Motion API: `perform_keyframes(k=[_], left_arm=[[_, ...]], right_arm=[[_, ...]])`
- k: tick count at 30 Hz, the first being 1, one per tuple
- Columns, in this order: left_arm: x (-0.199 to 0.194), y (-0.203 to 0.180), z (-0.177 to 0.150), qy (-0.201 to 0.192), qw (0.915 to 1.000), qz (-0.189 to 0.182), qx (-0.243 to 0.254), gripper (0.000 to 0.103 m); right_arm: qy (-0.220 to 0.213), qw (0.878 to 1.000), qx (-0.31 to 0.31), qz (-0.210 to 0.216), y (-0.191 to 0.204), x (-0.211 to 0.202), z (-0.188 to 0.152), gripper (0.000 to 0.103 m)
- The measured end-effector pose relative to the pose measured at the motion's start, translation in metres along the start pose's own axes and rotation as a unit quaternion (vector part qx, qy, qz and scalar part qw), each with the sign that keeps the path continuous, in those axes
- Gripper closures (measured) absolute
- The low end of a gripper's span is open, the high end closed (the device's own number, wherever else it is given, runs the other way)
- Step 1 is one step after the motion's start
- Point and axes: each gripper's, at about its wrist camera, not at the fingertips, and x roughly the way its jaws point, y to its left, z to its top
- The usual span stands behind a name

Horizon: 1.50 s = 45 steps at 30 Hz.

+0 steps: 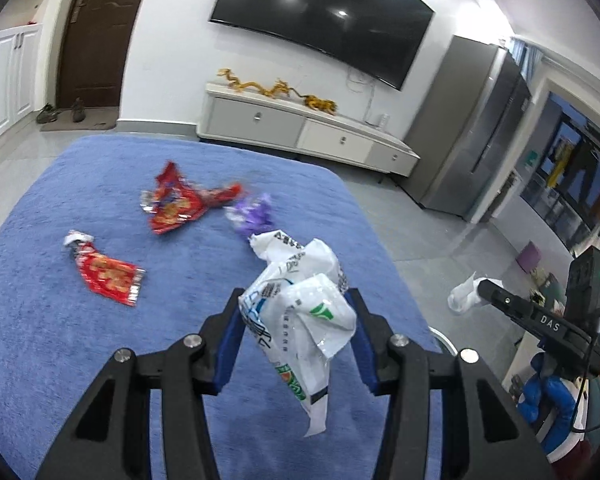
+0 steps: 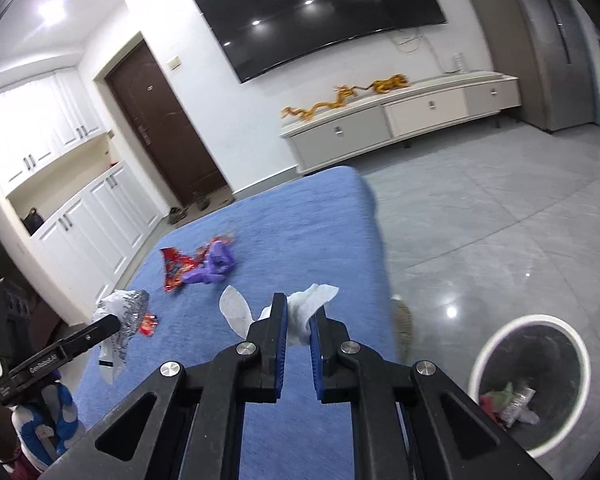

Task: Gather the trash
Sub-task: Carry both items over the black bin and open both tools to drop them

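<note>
White printed plastic bag point(image 1: 300, 312) clamped in left hand-held gripper point(image 1: 296, 300), lifted above blue tabletop point(image 1: 40, 340). Right hand-held gripper point(image 2: 299, 312) pinched on white tissue point(image 2: 312, 300), near tabletop edge. Bin point(image 2: 484, 364) on floor already holds some wrappers. Outstanding on tabletop: two red wrappers point(image 1: 180, 204) point(image 1: 106, 274), purple wrapper point(image 1: 252, 216). Judged roughly half done.

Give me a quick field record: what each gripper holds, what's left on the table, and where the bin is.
left gripper: shut on plastic bag, lifted above table
right gripper: shut on tissue
left on table: two red wrappers, purple wrapper
bin: on floor right of table, some trash already inside
</note>
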Motion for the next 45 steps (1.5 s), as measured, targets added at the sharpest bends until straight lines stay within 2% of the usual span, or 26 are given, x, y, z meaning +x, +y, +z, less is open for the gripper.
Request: perform_keyframes(k=[6,11,15,21,26,32,34,36,38,39,43,45], left_arm=[[0.020,-0.051,-0.005,0.024,0.9983,-0.033,0.042,0.057],[0.056,-0.111,-0.011,0.064,0.9918,-0.071,0.085,0.057],[0.093,-0.169,-0.019,0.097,0.9824,-0.102,0.123,0.057],[0.160,-0.253,-0.034,0.150,0.9635,-0.142,0.170,0.056],[0.210,-0.298,-0.053,0.193,0.9498,-0.171,0.178,0.055],[0.258,-0.319,-0.064,0.233,0.9406,-0.183,0.166,0.052],[0.268,-0.321,-0.067,0.243,0.9386,-0.187,0.158,0.051],[0.274,-0.322,-0.068,0.251,0.9370,-0.191,0.151,0.050],[0.279,-0.323,-0.067,0.256,0.9358,-0.196,0.144,0.045],[0.280,-0.326,-0.068,0.256,0.9358,-0.197,0.141,0.042],[0.274,-0.328,-0.069,0.249,0.9378,-0.196,0.140,0.042],[0.266,-0.327,-0.067,0.237,0.9417,-0.192,0.142,0.042]], right_arm=[[-0.015,0.998,0.024,-0.048,-0.040,-0.031,-0.015,0.093],[-0.018,0.993,0.066,-0.094,-0.093,-0.052,-0.030,0.093],[-0.019,0.987,0.104,-0.123,-0.139,-0.065,-0.038,0.093],[-0.015,0.975,0.154,-0.162,-0.200,-0.065,-0.051,0.092],[0.004,0.963,0.195,-0.186,-0.246,-0.053,-0.066,0.091],[0.037,0.954,0.212,-0.211,-0.274,-0.031,-0.083,0.090],[0.045,0.950,0.217,-0.219,-0.282,-0.027,-0.089,0.084],[0.047,0.948,0.222,-0.224,-0.285,-0.024,-0.092,0.067],[0.046,0.945,0.228,-0.230,-0.288,-0.026,-0.096,0.059],[0.046,0.944,0.229,-0.231,-0.287,-0.027,-0.097,0.058],[0.047,0.942,0.234,-0.236,-0.286,-0.031,-0.099,0.055],[0.044,0.942,0.234,-0.236,-0.284,-0.034,-0.098,0.054]])
